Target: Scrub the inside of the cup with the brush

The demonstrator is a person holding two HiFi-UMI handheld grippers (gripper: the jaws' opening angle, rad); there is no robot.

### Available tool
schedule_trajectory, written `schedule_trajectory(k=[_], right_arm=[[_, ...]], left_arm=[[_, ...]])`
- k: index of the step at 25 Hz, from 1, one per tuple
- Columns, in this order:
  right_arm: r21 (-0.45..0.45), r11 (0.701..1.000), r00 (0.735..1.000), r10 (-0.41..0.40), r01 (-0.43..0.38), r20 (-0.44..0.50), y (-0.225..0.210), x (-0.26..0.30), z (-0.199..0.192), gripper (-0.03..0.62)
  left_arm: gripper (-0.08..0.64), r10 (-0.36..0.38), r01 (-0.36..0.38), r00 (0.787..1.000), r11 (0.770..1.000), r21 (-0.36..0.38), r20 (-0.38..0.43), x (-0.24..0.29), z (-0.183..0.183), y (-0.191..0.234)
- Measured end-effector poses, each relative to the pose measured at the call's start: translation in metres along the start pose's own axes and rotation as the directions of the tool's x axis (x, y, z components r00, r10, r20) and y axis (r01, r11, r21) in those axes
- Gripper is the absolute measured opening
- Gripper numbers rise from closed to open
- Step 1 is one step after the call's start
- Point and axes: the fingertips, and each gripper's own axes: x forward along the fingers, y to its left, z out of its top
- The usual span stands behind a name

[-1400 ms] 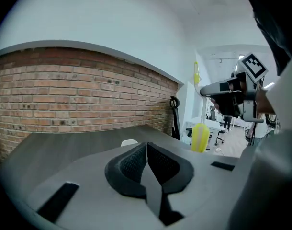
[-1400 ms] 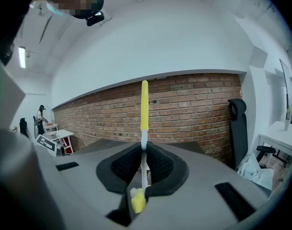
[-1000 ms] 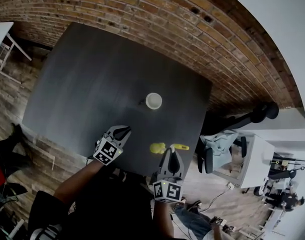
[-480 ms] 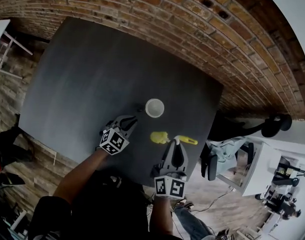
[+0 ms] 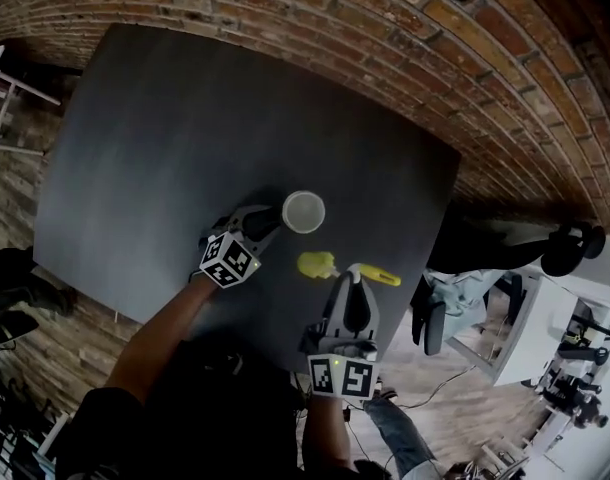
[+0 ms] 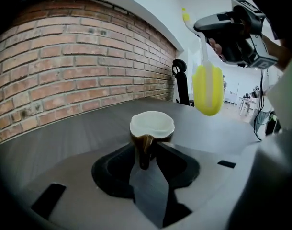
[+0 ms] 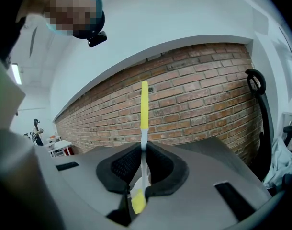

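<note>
A dark cup (image 5: 303, 211) with a white inside stands upright on the black table (image 5: 155, 138). In the left gripper view the cup (image 6: 152, 125) turns its handle toward me. My left gripper (image 5: 268, 222) reaches it from the near left, and the jaws of this gripper (image 6: 145, 153) are shut on the handle. My right gripper (image 5: 352, 281) is shut on the white shaft of a yellow brush (image 5: 318, 265). The brush hangs in the air to the near right of the cup. Its head (image 6: 207, 90) is level with the cup's rim, apart from it. The shaft (image 7: 144, 114) stands upright between the jaws of the right gripper (image 7: 144, 163).
A brick wall (image 5: 405, 28) runs along the table's far side. A grey office chair (image 5: 453, 298) stands off the table's right edge. The table's near edge is just under my arms. Brick floor (image 5: 15, 178) lies to the left.
My left gripper has moved forward to the cup and closed round its handle. The right gripper with the brush has stayed near the cup's near right side.
</note>
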Motion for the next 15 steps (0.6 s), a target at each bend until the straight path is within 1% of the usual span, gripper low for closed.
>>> schedule_trajectory(k=[3, 5, 8, 10, 13, 15], right_arm=[[0.008, 1.000, 1.000, -0.002, 0.002, 0.008, -0.005, 0.005, -0.002, 0.051], [0.005, 1.000, 1.000, -0.001, 0.001, 0.031, -0.007, 0.014, 0.002, 0.051], [0.000, 1.000, 0.997, 0.022, -0.022, 0.080, -0.003, 0.034, 0.012, 0.051], [-0.022, 0.999, 0.994, 0.044, -0.042, 0.104, 0.003, 0.048, 0.015, 0.051], [-0.074, 0.995, 0.993, 0.069, -0.062, 0.097, 0.008, 0.069, 0.001, 0.051], [-0.102, 0.992, 0.994, 0.082, -0.074, 0.075, 0.007, 0.081, -0.014, 0.051]], left_arm=[[0.132, -0.013, 0.013, 1.000, 1.000, 0.004, 0.002, 0.007, 0.002, -0.001], [0.130, -0.017, 0.017, 1.000, 1.000, 0.007, 0.001, 0.009, 0.001, -0.002], [0.130, -0.020, 0.021, 1.000, 1.000, 0.019, -0.010, 0.013, -0.003, -0.003], [0.127, -0.021, 0.021, 1.000, 1.000, 0.021, -0.012, 0.014, -0.005, -0.001], [0.097, -0.017, 0.017, 1.000, 1.000, 0.027, -0.012, 0.015, -0.008, 0.003], [0.092, -0.024, 0.025, 1.000, 0.999, 0.042, -0.012, 0.016, -0.009, 0.001]])
